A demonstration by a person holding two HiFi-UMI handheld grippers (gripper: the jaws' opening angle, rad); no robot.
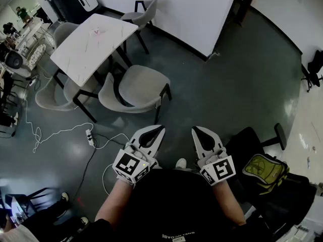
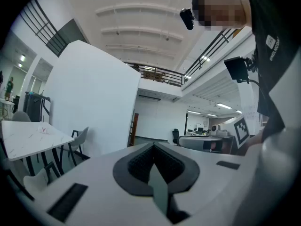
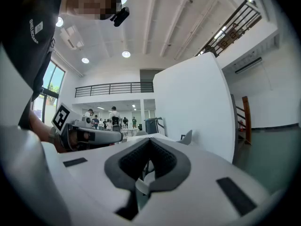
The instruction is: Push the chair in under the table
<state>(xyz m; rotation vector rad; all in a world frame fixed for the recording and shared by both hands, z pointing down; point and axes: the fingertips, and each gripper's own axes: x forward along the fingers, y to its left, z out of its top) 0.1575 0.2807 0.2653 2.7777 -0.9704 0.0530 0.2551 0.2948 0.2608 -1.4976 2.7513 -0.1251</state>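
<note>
A pale grey chair (image 1: pixel 135 88) with black legs stands pulled out from the white marble-topped table (image 1: pixel 91 40), its seat turned toward me. Both grippers hang in front of my body, well short of the chair. My left gripper (image 1: pixel 156 130) is shut with nothing in it, and my right gripper (image 1: pixel 198 131) beside it is also shut and empty. In the left gripper view the table (image 2: pixel 28 140) shows at far left, with a chair (image 2: pixel 80 138) behind it. The right gripper view catches a chair back (image 3: pixel 187 137) past the closed jaws.
More grey chairs (image 1: pixel 144 11) surround the table. A white power strip and cable (image 1: pixel 89 135) lie on the dark floor left of my grippers. A black office chair with a yellow-green bag (image 1: pixel 262 169) sits close at my right. A white partition wall (image 1: pixel 166 6) stands beyond the table.
</note>
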